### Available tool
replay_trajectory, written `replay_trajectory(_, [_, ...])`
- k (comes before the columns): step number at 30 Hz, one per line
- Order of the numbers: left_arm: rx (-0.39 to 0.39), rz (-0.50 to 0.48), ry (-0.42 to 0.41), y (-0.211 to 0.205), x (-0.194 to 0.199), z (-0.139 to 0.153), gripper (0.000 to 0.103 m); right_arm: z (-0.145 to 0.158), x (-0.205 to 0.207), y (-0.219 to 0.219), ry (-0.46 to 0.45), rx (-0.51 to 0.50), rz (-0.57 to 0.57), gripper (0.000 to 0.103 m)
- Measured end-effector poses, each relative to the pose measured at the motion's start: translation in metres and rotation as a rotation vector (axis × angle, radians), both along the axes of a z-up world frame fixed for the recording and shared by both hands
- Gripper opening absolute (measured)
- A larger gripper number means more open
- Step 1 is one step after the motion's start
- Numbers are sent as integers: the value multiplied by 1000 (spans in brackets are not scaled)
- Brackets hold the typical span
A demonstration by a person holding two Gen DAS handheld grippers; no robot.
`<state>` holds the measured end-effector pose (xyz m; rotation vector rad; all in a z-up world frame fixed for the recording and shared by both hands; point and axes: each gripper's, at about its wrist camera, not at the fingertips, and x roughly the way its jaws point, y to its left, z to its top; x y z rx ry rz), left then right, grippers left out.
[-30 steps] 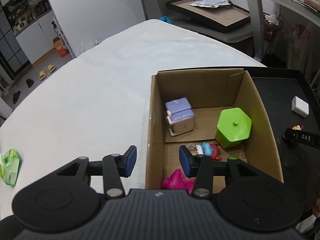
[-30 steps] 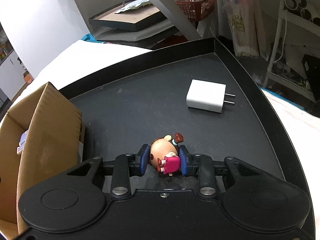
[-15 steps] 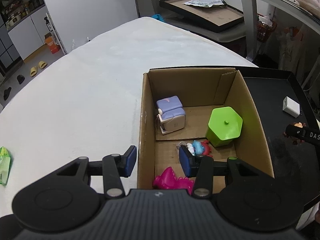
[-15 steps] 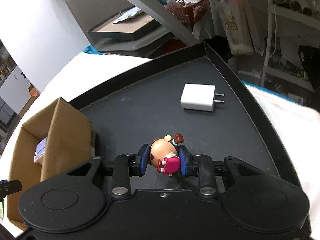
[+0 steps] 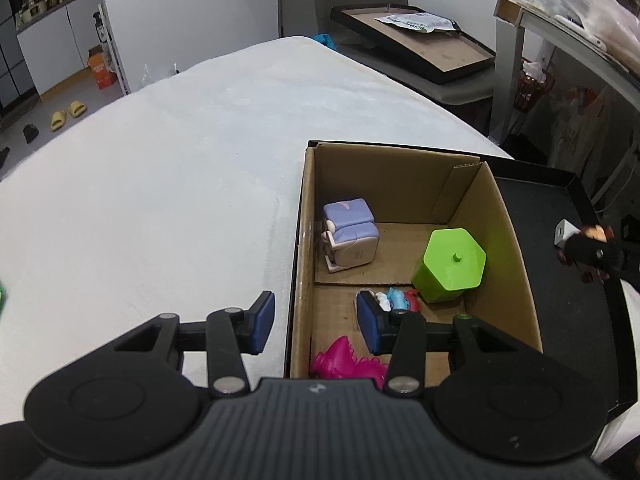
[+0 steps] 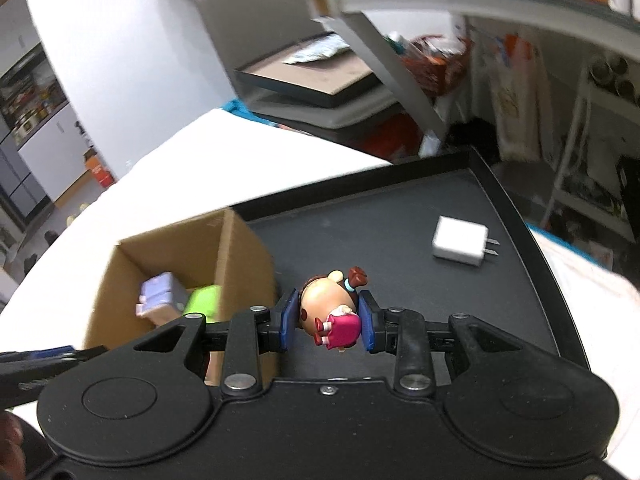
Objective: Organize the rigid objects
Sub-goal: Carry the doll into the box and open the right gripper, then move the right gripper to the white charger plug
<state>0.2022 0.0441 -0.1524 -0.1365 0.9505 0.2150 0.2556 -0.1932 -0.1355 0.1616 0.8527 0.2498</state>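
My right gripper (image 6: 328,322) is shut on a small doll figure (image 6: 330,310) with a tan head and pink dress, held above the black tray (image 6: 400,208) beside the cardboard box (image 6: 240,256). It shows at the right edge of the left wrist view (image 5: 592,250). My left gripper (image 5: 316,322) is open and empty, straddling the left wall of the box (image 5: 304,240). Inside the box lie a lilac toy (image 5: 350,236), a green hexagonal container (image 5: 450,264), a blue-red figure (image 5: 396,298) and a pink toy (image 5: 344,362).
A white plug adapter (image 6: 460,246) lies on the tray to the right. The box stands on the tray's left part, next to a white cloth-covered table (image 5: 160,184). A framed board (image 5: 420,44) and shelving stand behind.
My right gripper has lifted the doll off the tray and carried it left toward the box. My left gripper drew back slightly, still open over the box wall.
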Motion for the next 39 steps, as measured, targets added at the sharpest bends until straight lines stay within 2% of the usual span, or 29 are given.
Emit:
replay_trajectory(10, [-75, -27, -17, 16, -7, -4, 40, 25, -2, 57, -54, -62, 100, 31])
replay_trajectory(15, [-147, -4, 1, 29, -5, -10, 30, 29, -3, 84, -66, -93, 154, 31])
replay_trajectory(20, [-167, -12, 14, 32, -4, -15, 16, 30, -1, 108, -69, -122, 191, 31])
replay_trajectory(23, [-169, -11, 18, 33, -5, -15, 11, 30, 2, 119, -65, -136, 205, 32])
replay_trajectory(29, [-181, -16, 16, 37, -5, -16, 9, 29, 9, 137, -62, -168, 224, 32])
replay_trajectory(31, [-187, -19, 14, 37, -5, -16, 10, 29, 10, 142, -73, -186, 228, 34])
replay_trajectory(33, [-183, -15, 12, 37, -6, -16, 9, 31, 9, 144, -92, -211, 222, 46])
replay_trajectory(39, [-175, -17, 7, 35, -7, -15, 9, 32, 5, 131, -94, -224, 182, 54])
